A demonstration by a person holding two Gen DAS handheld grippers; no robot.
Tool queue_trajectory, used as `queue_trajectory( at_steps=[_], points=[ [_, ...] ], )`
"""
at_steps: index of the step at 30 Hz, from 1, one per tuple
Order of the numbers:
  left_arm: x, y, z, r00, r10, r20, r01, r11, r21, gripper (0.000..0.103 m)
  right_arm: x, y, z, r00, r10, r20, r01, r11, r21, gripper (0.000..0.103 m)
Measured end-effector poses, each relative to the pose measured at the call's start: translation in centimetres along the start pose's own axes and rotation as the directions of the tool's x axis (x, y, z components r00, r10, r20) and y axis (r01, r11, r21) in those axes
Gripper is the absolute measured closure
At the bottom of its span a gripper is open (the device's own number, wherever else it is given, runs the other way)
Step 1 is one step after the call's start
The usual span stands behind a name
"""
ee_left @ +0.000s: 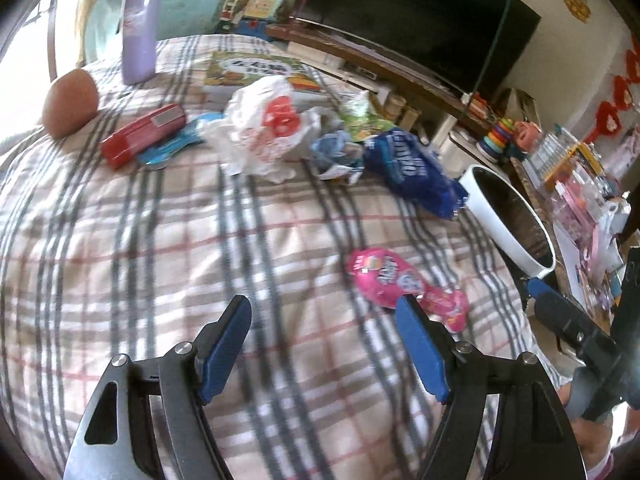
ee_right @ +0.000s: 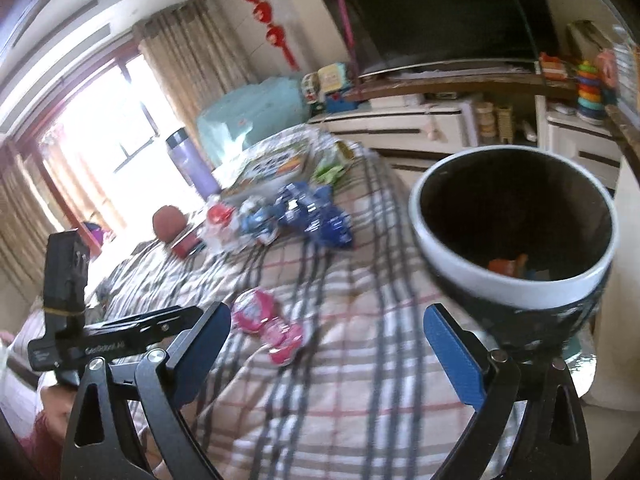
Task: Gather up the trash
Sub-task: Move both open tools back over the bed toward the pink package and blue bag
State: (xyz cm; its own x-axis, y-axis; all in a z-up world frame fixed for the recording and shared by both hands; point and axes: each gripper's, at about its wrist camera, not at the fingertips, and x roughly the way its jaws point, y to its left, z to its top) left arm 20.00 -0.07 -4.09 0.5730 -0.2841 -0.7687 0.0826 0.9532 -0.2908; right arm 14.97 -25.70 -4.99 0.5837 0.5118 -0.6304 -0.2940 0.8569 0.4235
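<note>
Two grippers with blue-padded fingers hover over a table draped in a plaid cloth (ee_left: 160, 264) of grey, beige and red lines. The left gripper (ee_left: 324, 320) has its jaws spread wide with nothing between them; the right gripper (ee_right: 328, 328) is likewise spread and empty.

Five pieces of trash lie on the cloth. One pink glossy snack wrapper (ee_left: 394, 280) sits alone, nearest the left gripper, just beyond its right finger. Farther back, in a loose row, are one crumpled white plastic bag with red print (ee_left: 266, 128), one small crumpled blue-and-white wrapper (ee_left: 336, 152), one dark blue crinkled packet (ee_left: 412, 168), and one green wrapper (ee_left: 362, 116) behind them.

One round bin with a white rim and dark inside (ee_right: 512, 248) stands at the cloth's right edge, directly ahead of the right gripper's right finger; something orange lies at its bottom.

Also on the table: one tall lilac tumbler (ee_left: 140, 28), one brown egg-shaped object (ee_left: 70, 102), one red rectangular case (ee_left: 144, 134) and one colourful picture book (ee_left: 252, 70). One dark television screen (ee_left: 420, 20) stands beyond.
</note>
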Motion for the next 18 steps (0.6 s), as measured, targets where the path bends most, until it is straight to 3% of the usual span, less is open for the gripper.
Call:
queue_trajectory(
  at_steps=[9, 18],
  points=[
    [0.1, 1.7, 1.0, 1.000, 0.025, -0.006, -0.025, 1.000, -0.008, 0.029, 2.3, 2.3, -0.6, 0.997, 0.020, -0.077, -0.025, 0.997, -0.072, 0.005],
    [1.5, 1.2, 1.6, 0.999, 0.012, -0.030, -0.011, 1.000, 0.023, 0.029, 3.4, 1.5, 0.7, 0.996, 0.012, -0.088, -0.018, 0.998, -0.068, 0.005]
  ],
)
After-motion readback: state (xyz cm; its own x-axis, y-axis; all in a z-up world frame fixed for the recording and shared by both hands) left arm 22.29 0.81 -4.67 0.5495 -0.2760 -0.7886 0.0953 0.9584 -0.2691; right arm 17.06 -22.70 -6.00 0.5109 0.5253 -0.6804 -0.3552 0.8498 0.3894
